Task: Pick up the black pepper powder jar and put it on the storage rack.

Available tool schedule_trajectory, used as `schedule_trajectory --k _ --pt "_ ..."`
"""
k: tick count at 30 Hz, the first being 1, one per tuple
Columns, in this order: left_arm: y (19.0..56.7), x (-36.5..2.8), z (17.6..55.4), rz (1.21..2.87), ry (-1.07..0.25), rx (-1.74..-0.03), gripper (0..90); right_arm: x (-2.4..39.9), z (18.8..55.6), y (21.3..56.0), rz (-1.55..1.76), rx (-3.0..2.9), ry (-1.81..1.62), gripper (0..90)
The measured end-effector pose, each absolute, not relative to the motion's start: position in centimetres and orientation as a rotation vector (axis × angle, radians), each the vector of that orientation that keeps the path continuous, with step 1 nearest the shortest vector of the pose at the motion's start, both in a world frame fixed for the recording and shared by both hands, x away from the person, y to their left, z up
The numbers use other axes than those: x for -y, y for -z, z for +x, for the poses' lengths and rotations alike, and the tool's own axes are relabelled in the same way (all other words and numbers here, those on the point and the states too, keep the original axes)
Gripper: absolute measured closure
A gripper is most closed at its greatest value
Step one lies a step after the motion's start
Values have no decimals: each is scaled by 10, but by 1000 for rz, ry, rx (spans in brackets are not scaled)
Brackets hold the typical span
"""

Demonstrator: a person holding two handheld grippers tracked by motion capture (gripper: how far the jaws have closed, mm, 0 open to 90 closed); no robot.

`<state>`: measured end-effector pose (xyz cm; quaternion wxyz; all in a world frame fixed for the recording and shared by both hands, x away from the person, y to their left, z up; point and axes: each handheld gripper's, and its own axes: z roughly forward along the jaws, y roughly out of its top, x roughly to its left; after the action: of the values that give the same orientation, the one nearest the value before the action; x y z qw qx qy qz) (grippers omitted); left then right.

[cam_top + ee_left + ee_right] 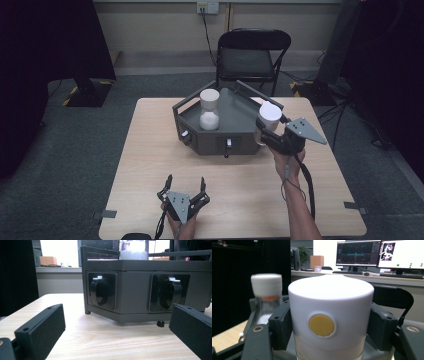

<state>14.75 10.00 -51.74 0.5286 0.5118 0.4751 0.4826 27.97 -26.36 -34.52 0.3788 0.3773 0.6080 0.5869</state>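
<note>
Down at the near edge of the wooden table, the left gripper rests low in the person's left hand, its 2 black jaws spread wide with nothing between them. From the left gripper view those jaws frame the front of a dark grey tray whose faces carry 2 recessed black knobs with white tabs. On the tray's floor, toward its left side, stands a jar with a white cap and white contents, upright and apart from both grippers. Further right, the right gripper is held at the tray's right corner, its jaws clamped on either side of a second white-capped jar. In the right gripper view this jar's cap shows a round yellow dot facing the camera, with the first jar blurred behind at left. A black folding chair stands beyond the table.
</note>
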Motion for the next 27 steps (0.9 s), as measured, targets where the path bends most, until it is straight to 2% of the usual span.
schedule_trajectory --k 12,27 --pt "518 -100 147 1218 -1154 -1137 0 227 322 322 1026 -1529 -1445 300" --pt "518 -100 147 1215 -1154 -1137 0 198 341 340 1131 -1501 -1398 300"
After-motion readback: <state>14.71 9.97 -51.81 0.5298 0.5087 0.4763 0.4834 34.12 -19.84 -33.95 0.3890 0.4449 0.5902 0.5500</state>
